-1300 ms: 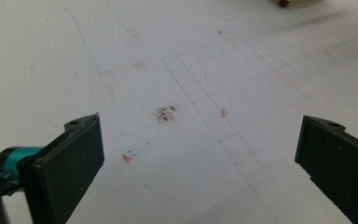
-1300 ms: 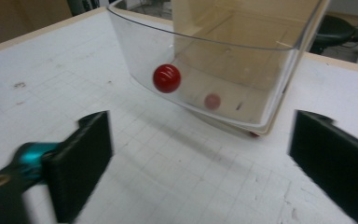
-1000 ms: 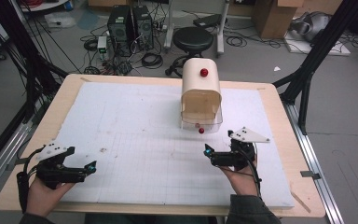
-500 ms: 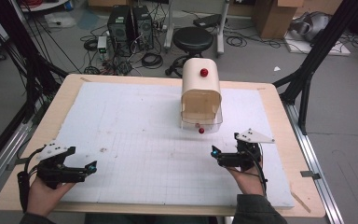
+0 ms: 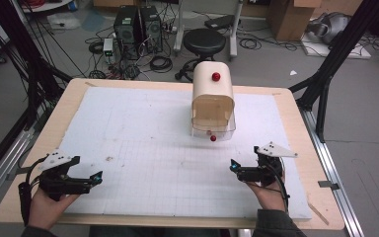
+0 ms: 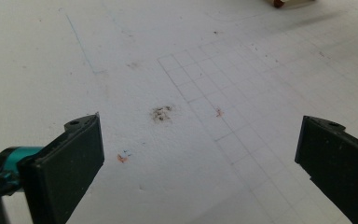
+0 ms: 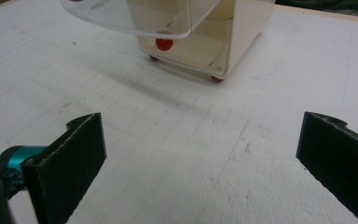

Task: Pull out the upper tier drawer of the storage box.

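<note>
both sets of tongs are sitting wide open with nothing in them, left tongs (image 5: 96, 177) down at the near left corner of the worktop (image 5: 143, 148), right tongs (image 5: 233, 165) at the near right, closer to the action. the thing to go for looks like the cream bread box (image 5: 212, 98) standing toward the far middle of the white foam sheet, with its clear flap (image 7: 135, 21) hanging raised over the front opening and a red knob (image 5: 213, 138) at the flap's lower edge. my worry is that the flap is thin see-through plastic and the knob is tiny, so if the right tongs come in a bit off they could pinch the flap edge instead, or shove the light box backwards across the foam. letting go early would probably make the flap drop. also hard to read: in the right gripper view the top of the box is cut off, and there's a red ball (image 7: 163, 44) seen through the flap, can't tell if it's inside or part of the flap. left gripper view mostly gives foam, grid lines and a dirty smudge (image 6: 161, 113).
</note>
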`<state>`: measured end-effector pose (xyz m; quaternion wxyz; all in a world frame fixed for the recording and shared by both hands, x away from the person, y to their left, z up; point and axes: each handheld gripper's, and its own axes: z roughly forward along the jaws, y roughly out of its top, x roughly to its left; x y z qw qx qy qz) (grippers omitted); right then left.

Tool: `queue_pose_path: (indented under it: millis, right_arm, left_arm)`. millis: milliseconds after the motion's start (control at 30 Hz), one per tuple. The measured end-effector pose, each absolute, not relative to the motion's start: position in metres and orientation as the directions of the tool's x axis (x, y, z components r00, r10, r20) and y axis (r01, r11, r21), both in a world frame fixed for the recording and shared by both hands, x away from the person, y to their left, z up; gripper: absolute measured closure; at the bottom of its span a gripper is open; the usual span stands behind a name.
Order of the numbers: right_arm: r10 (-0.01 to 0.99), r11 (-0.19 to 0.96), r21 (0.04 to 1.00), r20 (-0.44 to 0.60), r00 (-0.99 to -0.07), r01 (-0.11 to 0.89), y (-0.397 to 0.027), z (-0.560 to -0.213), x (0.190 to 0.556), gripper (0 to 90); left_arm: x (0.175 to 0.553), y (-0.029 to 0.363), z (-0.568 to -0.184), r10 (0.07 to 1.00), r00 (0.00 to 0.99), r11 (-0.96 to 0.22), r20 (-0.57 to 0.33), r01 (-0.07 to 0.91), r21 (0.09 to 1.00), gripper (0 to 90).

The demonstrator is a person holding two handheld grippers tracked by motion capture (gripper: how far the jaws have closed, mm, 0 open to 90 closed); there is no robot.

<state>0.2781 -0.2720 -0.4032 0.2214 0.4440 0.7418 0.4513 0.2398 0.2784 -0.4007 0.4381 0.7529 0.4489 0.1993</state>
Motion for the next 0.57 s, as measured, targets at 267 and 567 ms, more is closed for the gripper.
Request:
queue_pose_path:
  millis: [267, 567]
  right_arm:
    - [0.863, 0.176, 0.869, 0.089, -0.498, 0.462, -0.282, -0.408, 0.271, 0.3]
    - [0.867, 0.174, 0.866, 0.09, -0.489, 0.468, -0.288, -0.41, 0.265, 0.3]
  left_arm:
    - [0.239, 0.279, -0.402, 0.85, 0.519, -0.215, -0.093, 0.502, 0.838, 1.7]
    - [0.24, 0.277, -0.403, 0.848, 0.522, -0.22, -0.089, 0.499, 0.838, 1.7]
